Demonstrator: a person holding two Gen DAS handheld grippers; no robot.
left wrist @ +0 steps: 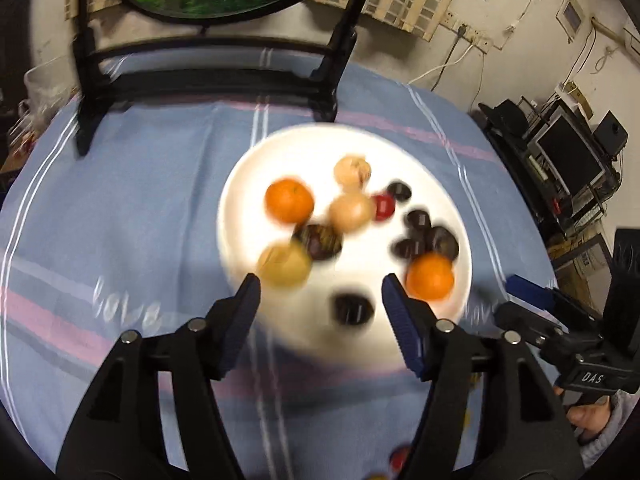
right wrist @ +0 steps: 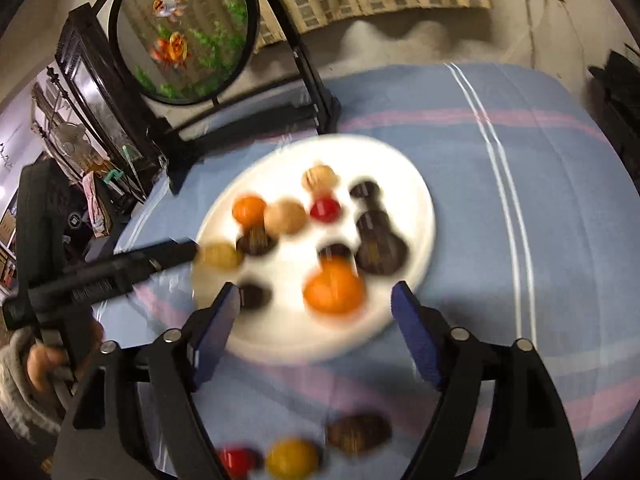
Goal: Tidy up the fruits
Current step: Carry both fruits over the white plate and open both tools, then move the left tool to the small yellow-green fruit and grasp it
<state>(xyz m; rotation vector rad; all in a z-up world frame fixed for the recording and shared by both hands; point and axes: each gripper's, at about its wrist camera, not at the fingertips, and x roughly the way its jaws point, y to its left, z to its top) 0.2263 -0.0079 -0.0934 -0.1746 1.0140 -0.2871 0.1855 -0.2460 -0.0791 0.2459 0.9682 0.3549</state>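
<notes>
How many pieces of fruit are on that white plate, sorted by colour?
Orange fruit: 2
Tan fruit: 2
Yellow fruit: 1
Red fruit: 1
Dark fruit: 6
Total on the plate: 12

A lived-in home room doubling as a workspace. The table wears a striped blue and pink tablecloth [left wrist: 120, 208]; at twelve o'clock stands a round goldfish screen [right wrist: 184, 36] on a black stand. At three o'clock, computer monitors [left wrist: 568, 152] sit beneath trailing cables on bare walls.
</notes>
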